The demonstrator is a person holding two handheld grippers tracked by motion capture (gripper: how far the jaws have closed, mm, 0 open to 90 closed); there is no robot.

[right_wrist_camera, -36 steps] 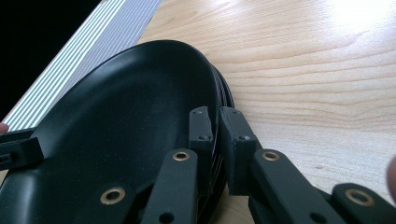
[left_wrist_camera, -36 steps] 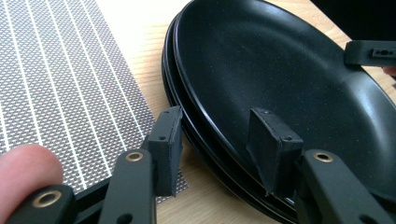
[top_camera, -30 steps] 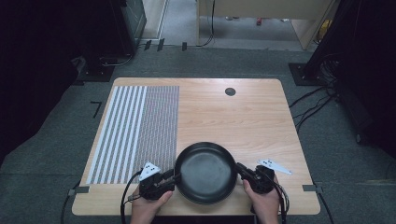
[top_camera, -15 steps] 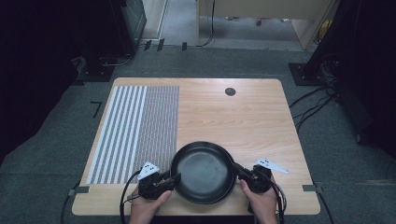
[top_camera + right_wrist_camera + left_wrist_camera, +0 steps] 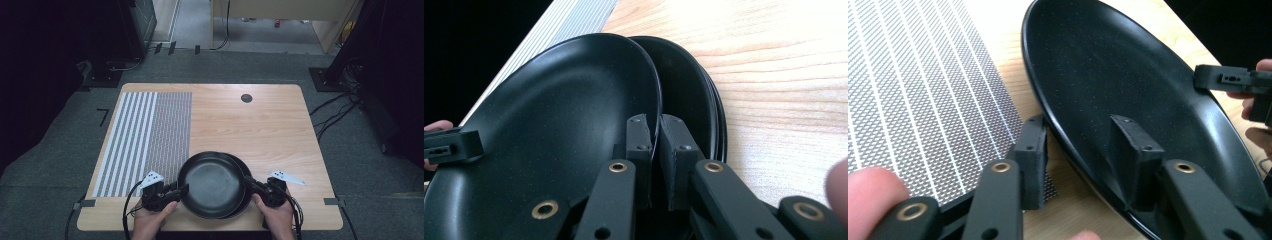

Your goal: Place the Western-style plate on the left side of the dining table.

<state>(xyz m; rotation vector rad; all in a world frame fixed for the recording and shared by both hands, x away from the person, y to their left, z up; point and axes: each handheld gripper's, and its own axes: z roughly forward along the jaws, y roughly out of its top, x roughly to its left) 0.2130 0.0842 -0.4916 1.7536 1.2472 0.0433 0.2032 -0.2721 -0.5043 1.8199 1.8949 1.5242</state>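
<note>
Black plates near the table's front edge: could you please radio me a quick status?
Left hand-held gripper open, jaws astride top plate rim. Right hand-held gripper shut on same plate's opposite rim. Top plate tilted off stack beneath. Nothing in the way.

top plate (image 5: 209,184): held between the left claw (image 5: 181,189) and the right claw (image 5: 248,182), one at each side of its rim
plate stack (image 5: 242,172): set on the worktop (image 5: 260,125) under the top plate, showing beside the right claw
patterned mat (image 5: 147,140): laid on the worktop ahead of the left claw
round inset (image 5: 246,98): placed far ahead of the right claw
</note>
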